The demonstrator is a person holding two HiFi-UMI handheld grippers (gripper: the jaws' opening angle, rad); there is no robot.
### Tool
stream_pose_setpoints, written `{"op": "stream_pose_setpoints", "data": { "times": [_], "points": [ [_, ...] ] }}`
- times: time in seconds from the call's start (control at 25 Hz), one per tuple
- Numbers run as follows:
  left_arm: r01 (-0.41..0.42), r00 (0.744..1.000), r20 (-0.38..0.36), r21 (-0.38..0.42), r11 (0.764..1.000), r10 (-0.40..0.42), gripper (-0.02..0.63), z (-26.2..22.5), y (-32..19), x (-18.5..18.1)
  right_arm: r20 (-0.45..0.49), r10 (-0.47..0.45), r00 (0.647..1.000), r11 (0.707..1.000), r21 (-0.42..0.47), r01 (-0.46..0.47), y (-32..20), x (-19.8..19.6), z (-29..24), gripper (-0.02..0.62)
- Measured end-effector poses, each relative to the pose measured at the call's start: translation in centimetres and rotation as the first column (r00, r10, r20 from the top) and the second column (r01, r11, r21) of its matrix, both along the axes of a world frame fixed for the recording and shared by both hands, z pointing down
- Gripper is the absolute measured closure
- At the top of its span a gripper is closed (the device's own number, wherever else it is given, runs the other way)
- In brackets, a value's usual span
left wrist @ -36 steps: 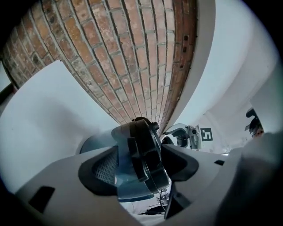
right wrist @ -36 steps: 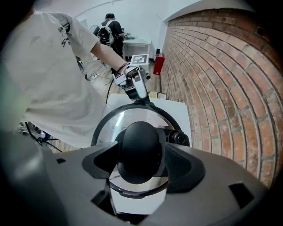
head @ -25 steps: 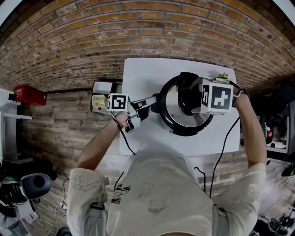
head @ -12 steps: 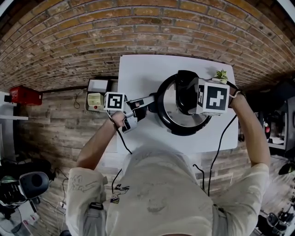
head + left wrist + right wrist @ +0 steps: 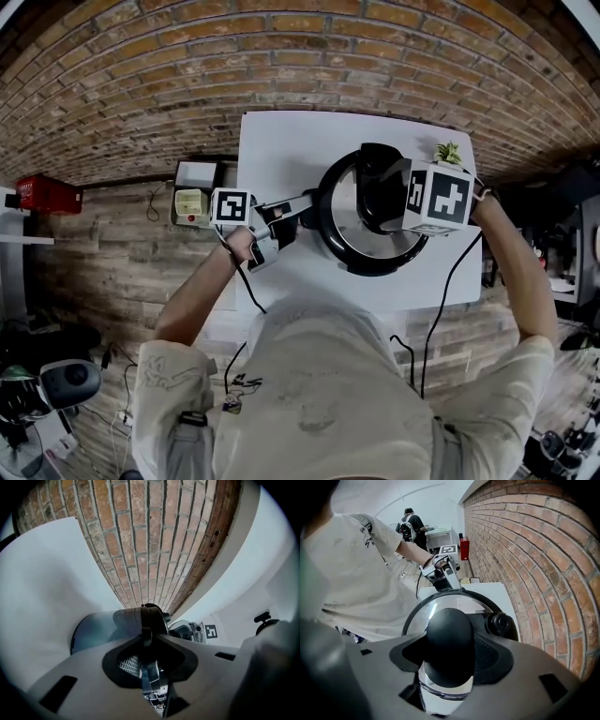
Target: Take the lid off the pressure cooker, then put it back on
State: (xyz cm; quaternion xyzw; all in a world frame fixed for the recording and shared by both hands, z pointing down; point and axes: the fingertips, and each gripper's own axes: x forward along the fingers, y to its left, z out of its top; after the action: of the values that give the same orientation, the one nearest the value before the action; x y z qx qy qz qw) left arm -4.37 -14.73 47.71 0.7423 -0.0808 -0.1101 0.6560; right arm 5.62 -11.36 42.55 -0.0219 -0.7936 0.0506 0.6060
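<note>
The left hand-held gripper has just been closing its jaws and now clamps the black side handle of the steel-walled pressure cooker. It points level at the pot from the left, with the forearm reaching in from the near left. The right hand-held gripper points steeply down from the right, its jaws clenched round the round black knob at the centre of the shiny steel lid. The lid sits on the cooker, which stands in the middle of the white table. A red brick wall lies beyond the table's far edge.

I judge the lid-off step is only starting: one hand braces the pot and the other has the knob. The next move probably calls for a twist to unlock the lid, then a straight lift while the left holds firm.
</note>
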Motion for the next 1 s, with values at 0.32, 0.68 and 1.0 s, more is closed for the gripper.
{"op": "stream_pose_setpoints", "data": {
  "times": [0.32, 0.68, 1.0],
  "points": [
    [0.047, 0.999, -0.01, -0.042, 0.998, -0.047, 0.532, 0.17, 0.0, -0.19, -0.018, 0.032, 0.999, 0.999, -0.005, -0.032, -0.02, 0.1, -0.05, 0.305],
    [0.096, 0.995, -0.032, -0.064, 0.993, -0.099, 0.537, 0.24, -0.03, -0.33, -0.034, 0.064, 0.997, 0.998, -0.006, -0.064, -0.08, 0.15, -0.02, 0.304],
    [0.113, 0.993, -0.037, -0.078, 0.991, -0.116, 0.538, 0.18, -0.04, -0.35, -0.078, 0.148, 0.986, 0.989, -0.002, -0.149, -0.23, 0.12, 0.03, 0.302]
  ]
}}
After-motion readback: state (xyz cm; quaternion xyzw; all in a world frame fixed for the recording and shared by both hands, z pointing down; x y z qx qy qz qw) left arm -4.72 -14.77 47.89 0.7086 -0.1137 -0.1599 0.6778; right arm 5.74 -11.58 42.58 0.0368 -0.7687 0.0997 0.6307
